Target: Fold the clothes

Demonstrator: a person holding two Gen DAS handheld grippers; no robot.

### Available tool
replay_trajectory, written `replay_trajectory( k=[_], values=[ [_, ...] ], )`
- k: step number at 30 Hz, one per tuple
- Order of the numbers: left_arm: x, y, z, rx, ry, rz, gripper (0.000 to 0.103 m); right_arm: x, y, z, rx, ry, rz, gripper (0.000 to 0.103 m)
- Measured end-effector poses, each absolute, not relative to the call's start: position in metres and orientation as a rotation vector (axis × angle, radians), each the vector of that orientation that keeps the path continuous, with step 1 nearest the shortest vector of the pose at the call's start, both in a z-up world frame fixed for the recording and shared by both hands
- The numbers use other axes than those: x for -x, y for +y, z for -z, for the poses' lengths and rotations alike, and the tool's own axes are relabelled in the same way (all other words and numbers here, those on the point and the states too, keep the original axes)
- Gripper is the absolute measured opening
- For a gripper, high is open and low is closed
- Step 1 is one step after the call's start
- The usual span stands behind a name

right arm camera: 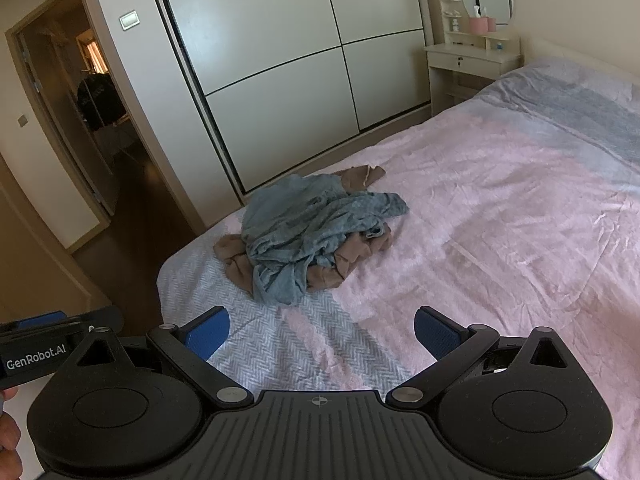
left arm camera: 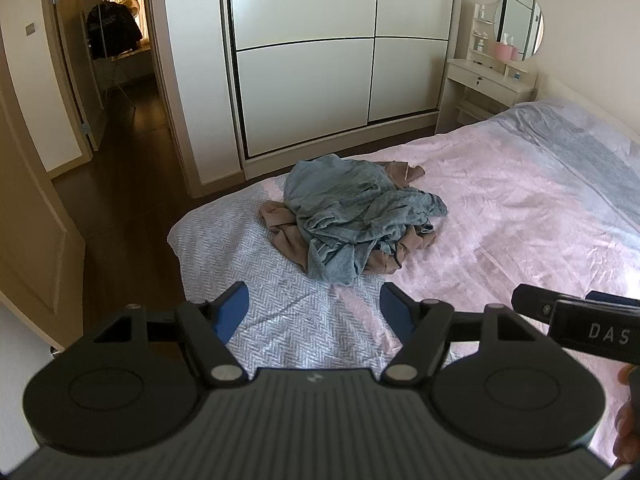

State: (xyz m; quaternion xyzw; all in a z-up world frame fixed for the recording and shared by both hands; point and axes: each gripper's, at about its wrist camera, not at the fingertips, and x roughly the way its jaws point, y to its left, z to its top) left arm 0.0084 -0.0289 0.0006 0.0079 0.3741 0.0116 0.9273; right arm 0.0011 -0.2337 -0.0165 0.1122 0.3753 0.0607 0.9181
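A crumpled blue-grey garment (left arm camera: 352, 212) (right arm camera: 308, 228) lies heaped on top of a brown garment (left arm camera: 288, 232) (right arm camera: 232, 256) near the foot of the bed (left arm camera: 500, 208) (right arm camera: 500, 208). My left gripper (left arm camera: 314, 312) hovers open above the bedcover, short of the heap, with nothing between its blue pads. My right gripper (right arm camera: 322, 332) is also open and empty, a little nearer than the pile. Each gripper shows at the edge of the other's view.
A white sliding wardrobe (left arm camera: 320, 52) (right arm camera: 288, 64) stands beyond the bed. A dressing table with a round mirror (left arm camera: 500, 60) (right arm camera: 476, 40) is at the back right. An open doorway and dark floor (left arm camera: 120, 160) lie to the left.
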Motion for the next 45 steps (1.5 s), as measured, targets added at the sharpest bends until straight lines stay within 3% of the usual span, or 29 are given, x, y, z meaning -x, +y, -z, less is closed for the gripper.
replay_trajectory(
  k=[45],
  values=[
    [-0.009,-0.027,0.013,-0.016,0.8,-0.025,0.072,0.005,-0.238,0.023,-0.276,0.767,-0.12,0.101]
  ],
)
